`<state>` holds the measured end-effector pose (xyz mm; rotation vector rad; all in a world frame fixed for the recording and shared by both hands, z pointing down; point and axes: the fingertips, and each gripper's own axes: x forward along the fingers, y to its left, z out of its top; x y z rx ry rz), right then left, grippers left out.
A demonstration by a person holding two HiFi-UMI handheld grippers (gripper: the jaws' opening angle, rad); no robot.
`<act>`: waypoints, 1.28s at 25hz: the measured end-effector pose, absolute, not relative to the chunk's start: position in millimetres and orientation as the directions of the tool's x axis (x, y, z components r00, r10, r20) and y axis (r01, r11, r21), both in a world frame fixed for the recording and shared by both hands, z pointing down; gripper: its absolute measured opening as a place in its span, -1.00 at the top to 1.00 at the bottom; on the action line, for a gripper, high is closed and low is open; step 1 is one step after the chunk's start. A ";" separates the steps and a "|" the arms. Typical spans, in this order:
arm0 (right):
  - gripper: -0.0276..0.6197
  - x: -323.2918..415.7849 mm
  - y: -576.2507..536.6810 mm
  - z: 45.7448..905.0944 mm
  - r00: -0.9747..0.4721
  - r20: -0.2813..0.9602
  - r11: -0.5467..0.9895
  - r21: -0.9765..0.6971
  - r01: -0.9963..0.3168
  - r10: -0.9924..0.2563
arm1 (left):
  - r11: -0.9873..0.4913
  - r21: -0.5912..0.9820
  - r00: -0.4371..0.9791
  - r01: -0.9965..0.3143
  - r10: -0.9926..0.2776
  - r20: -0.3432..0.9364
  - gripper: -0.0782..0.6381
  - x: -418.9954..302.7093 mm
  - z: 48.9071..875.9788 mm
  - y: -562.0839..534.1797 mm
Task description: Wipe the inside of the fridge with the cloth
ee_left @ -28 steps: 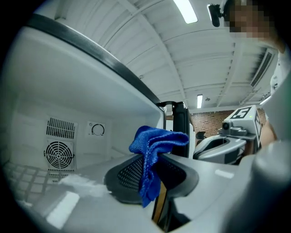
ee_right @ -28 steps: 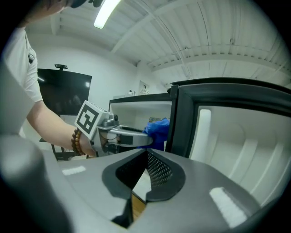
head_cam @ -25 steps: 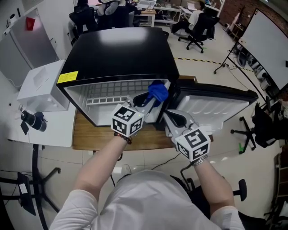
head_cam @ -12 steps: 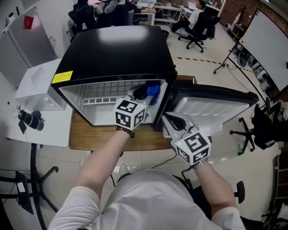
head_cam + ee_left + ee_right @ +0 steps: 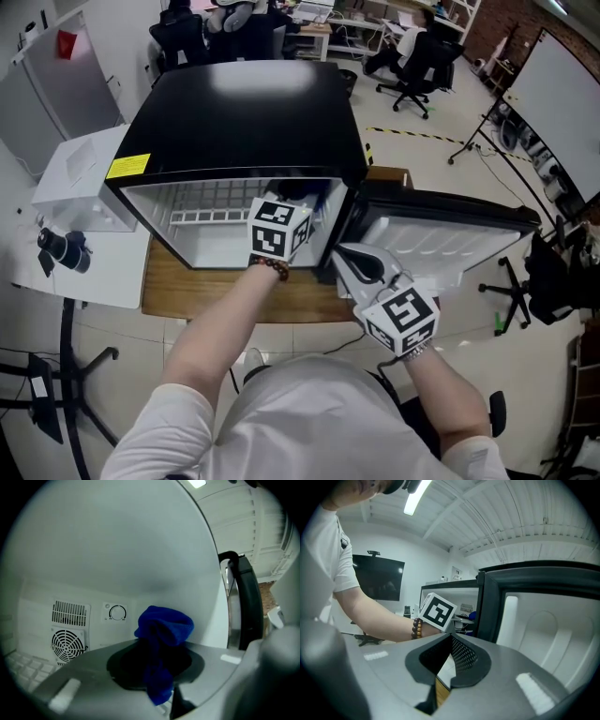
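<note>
Deeper into the fridge (image 5: 244,103) goes the left gripper (image 5: 311,204), clamping the cloth (image 5: 164,629); wiping proceeds. Right gripper (image 5: 360,262) waits closed, empty.

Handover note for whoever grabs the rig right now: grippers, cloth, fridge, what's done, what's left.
Left gripper: shut on the blue cloth, reaching into the fridge at its right side, near the hinge.
Right gripper: shut, nothing in it, outside the fridge beside the open door.
Done: door open, cloth gripped and inside the fridge.
Unclear: whether the cloth touches a wall, and how much is already wiped.
Left: wipe the inner walls, wire shelf and floor, then take the cloth out.
</note>
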<state>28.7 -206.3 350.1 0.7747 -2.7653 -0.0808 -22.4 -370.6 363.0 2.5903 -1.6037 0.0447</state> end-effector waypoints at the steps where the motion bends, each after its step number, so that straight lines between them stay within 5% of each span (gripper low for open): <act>1: 0.91 28.9 -206.3 349.4 -0.824 0.239 0.858 0.123 -0.499 -0.514 | -0.434 0.064 0.438 -0.899 -0.896 0.074 0.53 -23.2 362.7 -374.3; 32: 0.91 38.0 -194.7 353.6 -0.859 0.237 0.890 0.090 -0.447 -0.455 | -0.241 0.100 0.246 -0.965 -0.968 0.039 0.54 -56.9 361.7 -394.7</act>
